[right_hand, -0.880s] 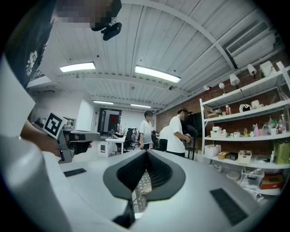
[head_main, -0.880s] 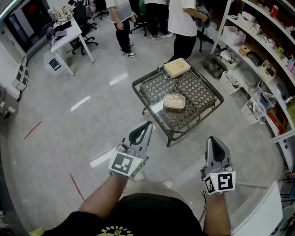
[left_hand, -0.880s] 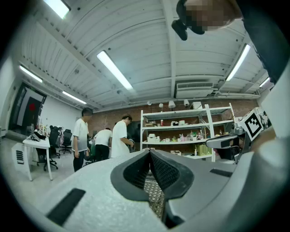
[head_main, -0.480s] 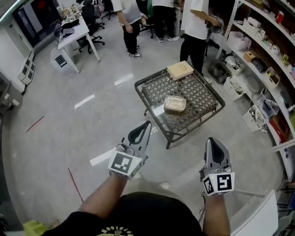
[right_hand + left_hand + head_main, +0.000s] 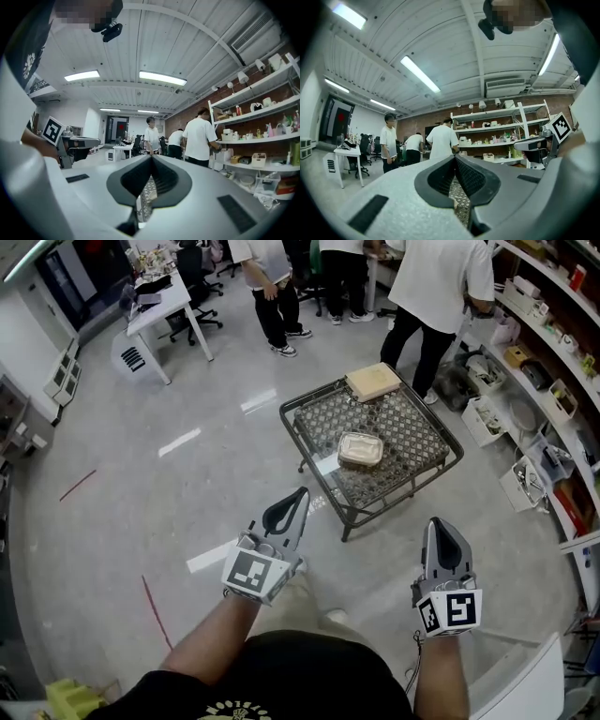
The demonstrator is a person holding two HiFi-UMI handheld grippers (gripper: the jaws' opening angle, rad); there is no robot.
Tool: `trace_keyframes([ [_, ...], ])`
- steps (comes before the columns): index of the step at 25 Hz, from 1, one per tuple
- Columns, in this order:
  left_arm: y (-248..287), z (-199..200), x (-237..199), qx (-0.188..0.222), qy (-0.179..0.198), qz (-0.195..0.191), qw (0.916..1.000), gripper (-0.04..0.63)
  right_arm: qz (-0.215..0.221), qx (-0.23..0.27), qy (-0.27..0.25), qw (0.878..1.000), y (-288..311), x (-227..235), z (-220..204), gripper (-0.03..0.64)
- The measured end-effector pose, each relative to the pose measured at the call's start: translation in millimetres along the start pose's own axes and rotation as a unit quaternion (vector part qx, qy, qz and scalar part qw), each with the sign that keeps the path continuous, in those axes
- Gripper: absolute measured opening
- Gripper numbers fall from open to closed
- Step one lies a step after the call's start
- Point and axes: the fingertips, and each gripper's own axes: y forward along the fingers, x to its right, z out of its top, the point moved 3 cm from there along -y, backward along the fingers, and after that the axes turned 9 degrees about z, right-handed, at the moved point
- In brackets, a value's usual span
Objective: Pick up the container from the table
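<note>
A person stands back from a low wire-mesh table (image 5: 413, 430) with the left gripper (image 5: 301, 493) and the right gripper (image 5: 433, 522) both held level, each with its jaws pressed together on nothing. The container (image 5: 360, 450), a shallow pale box with rounded corners and a closed lid, lies flat near the middle of the mesh top, well apart from both tools. It looks like a thin, light takeaway box: likely to flex under a hard squeeze, with a smooth lid that could slip, so the firmer rim along its two opposite long sides seems the best place to grip it. What it holds cannot be told through the cloudy lid. A flat tan box (image 5: 373, 382) sits closed at the table's far corner, with people (image 5: 439, 292) standing beyond it.
</note>
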Motion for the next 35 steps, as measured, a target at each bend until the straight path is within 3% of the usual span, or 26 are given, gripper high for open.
trace_keyframes([
  [12, 38, -8, -3, 0.004, -0.008, -0.030, 0.9995, 0.009, -0.009, 0.001, 0.019, 1.000, 22, 14, -5, 0.008],
  [22, 101, -12, -40, -0.007, 0.002, -0.054, 0.9985, 0.009, -0.038, -0.004, 0.028, 0.999, 85, 40, -2, 0.008],
  [35, 182, -27, -97, -0.017, -0.020, -0.071, 0.9972, 0.009, -0.059, -0.032, 0.022, 0.998, 172, 65, -15, 0.008],
])
